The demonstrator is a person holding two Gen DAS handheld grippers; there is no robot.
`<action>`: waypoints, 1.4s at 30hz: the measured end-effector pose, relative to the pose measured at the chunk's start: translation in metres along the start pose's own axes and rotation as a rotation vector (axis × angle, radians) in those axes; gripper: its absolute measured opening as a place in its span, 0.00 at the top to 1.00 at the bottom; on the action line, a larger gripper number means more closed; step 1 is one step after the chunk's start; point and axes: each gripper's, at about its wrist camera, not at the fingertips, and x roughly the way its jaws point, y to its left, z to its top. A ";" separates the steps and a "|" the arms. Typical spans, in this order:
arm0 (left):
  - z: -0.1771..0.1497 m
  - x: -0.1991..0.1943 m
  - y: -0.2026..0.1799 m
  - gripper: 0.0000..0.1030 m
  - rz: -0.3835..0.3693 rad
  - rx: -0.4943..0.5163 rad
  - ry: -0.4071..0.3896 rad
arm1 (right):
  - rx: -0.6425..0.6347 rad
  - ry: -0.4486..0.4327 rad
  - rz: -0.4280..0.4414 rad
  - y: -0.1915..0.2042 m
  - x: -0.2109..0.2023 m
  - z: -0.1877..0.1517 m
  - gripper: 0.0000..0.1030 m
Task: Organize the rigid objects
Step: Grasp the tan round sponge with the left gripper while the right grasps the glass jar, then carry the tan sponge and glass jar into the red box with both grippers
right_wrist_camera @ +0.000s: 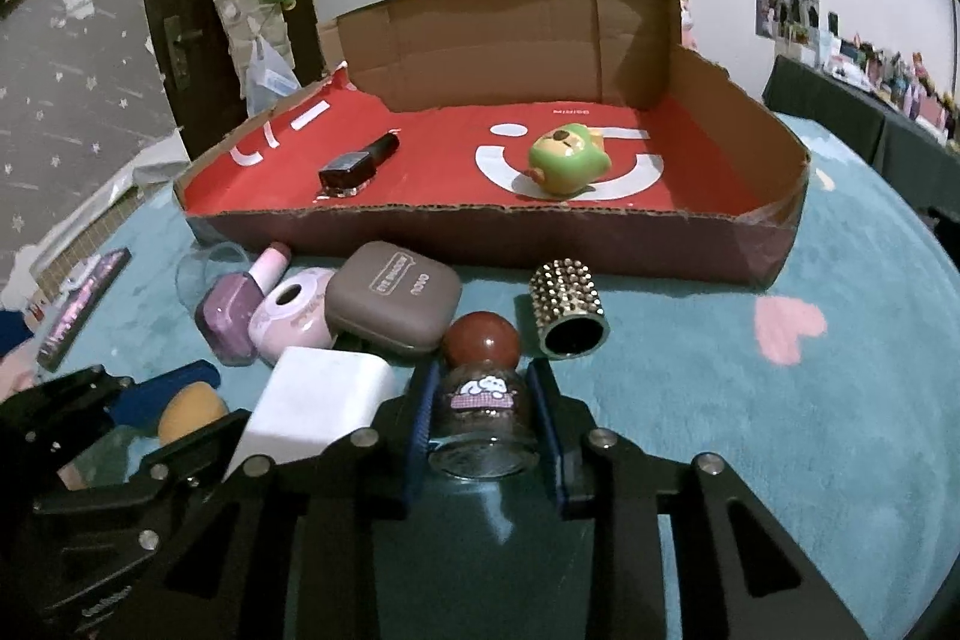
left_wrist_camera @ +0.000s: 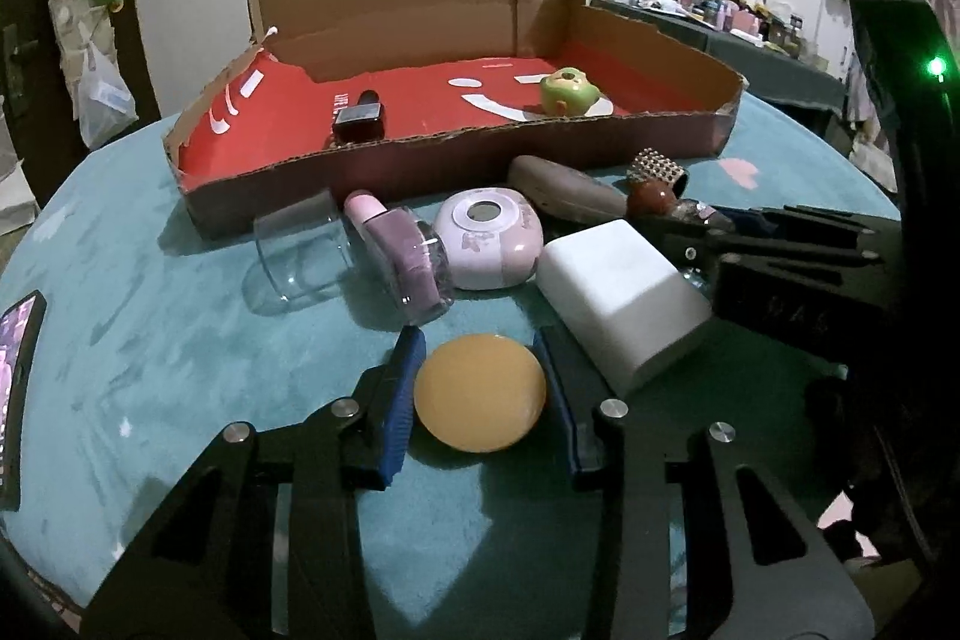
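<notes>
My left gripper [left_wrist_camera: 477, 340] has its blue pads against both sides of a flat orange round puff [left_wrist_camera: 480, 391] that lies on the teal cloth. My right gripper [right_wrist_camera: 482, 370] is shut on a small glass bottle [right_wrist_camera: 483, 400] with a red-brown ball stopper, lying with its base toward the camera. Behind stands a low cardboard box [right_wrist_camera: 480, 232] with a red floor. It holds a black nail polish bottle [right_wrist_camera: 357, 163] and a green figurine [right_wrist_camera: 564, 160].
Between the grippers and the box lie a white block [left_wrist_camera: 618, 292], a pink round case [left_wrist_camera: 489, 244], a purple nail polish [left_wrist_camera: 408, 256], a clear glass [left_wrist_camera: 300, 256], a brown case [right_wrist_camera: 393, 304] and a studded gold cylinder [right_wrist_camera: 567, 310]. A phone [left_wrist_camera: 21, 388] rests at the left edge.
</notes>
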 end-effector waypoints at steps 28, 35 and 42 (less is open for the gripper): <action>0.044 -0.028 0.033 0.66 -0.061 -0.065 -0.069 | 0.022 -0.027 0.152 0.014 -0.027 0.025 0.68; 0.051 -0.028 0.038 0.66 -0.051 -0.068 -0.071 | 0.011 -0.037 0.166 0.018 -0.029 0.032 0.68; 0.062 -0.025 0.045 0.66 -0.047 -0.076 -0.063 | 0.009 -0.046 0.176 0.019 -0.030 0.042 0.68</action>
